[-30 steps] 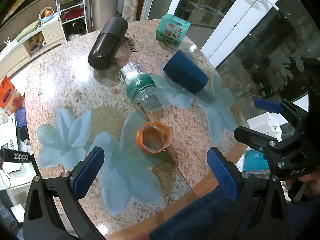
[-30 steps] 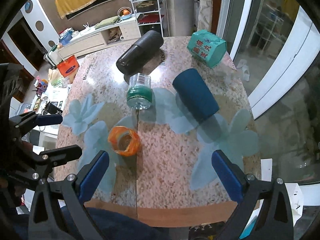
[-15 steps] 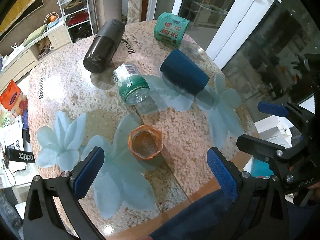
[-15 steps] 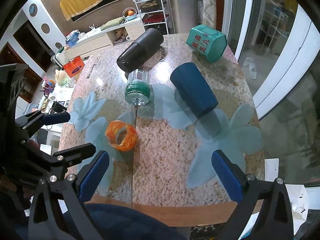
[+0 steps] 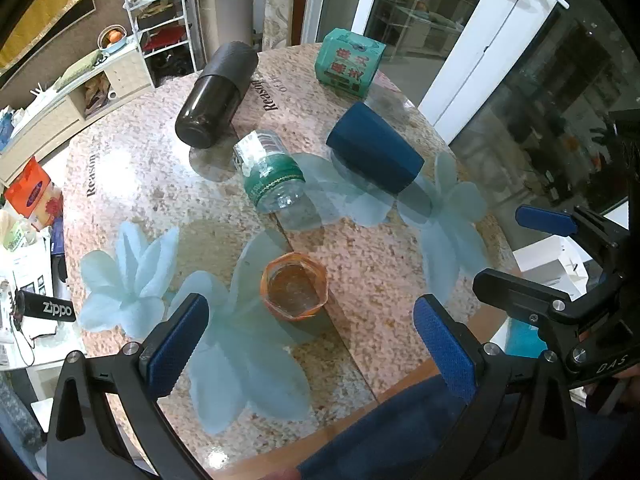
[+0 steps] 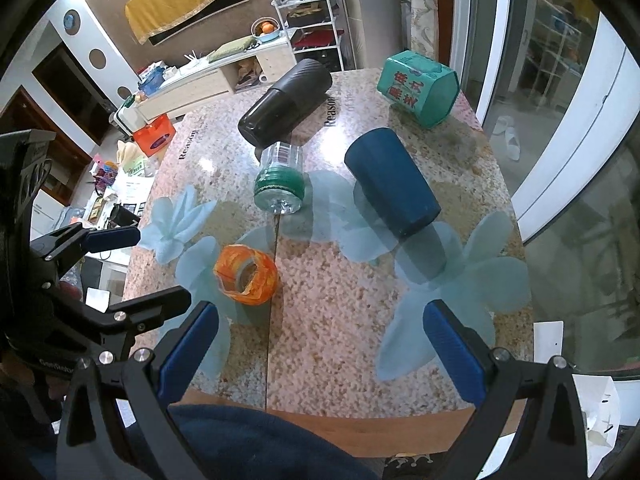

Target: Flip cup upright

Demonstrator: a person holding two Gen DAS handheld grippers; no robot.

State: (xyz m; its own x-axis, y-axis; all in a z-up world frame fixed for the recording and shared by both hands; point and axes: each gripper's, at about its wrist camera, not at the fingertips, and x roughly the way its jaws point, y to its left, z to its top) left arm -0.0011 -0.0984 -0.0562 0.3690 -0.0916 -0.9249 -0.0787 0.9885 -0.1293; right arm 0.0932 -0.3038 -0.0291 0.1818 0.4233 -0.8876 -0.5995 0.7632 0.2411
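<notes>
A dark blue cup (image 5: 374,154) (image 6: 394,186) lies on its side on the round speckled table (image 5: 128,184) (image 6: 332,304), right of centre. A black tumbler (image 5: 216,94) (image 6: 284,104) also lies on its side at the back. My left gripper (image 5: 312,338) is open and empty above the near table edge, with a small orange cup (image 5: 294,286) (image 6: 246,274) just ahead of it. My right gripper (image 6: 322,350) is open and empty above the near edge, well short of the blue cup.
A clear bottle with a green label (image 5: 270,176) (image 6: 280,182) lies between the tumbler and the blue cup. A green tissue pack (image 5: 348,62) (image 6: 418,88) sits at the far edge. Glass doors stand to the right, shelves and clutter to the left.
Both grippers have drawn back and risen slightly, so the table objects sit a little farther off. Nothing on the table has moved. Both grippers stay open.
</notes>
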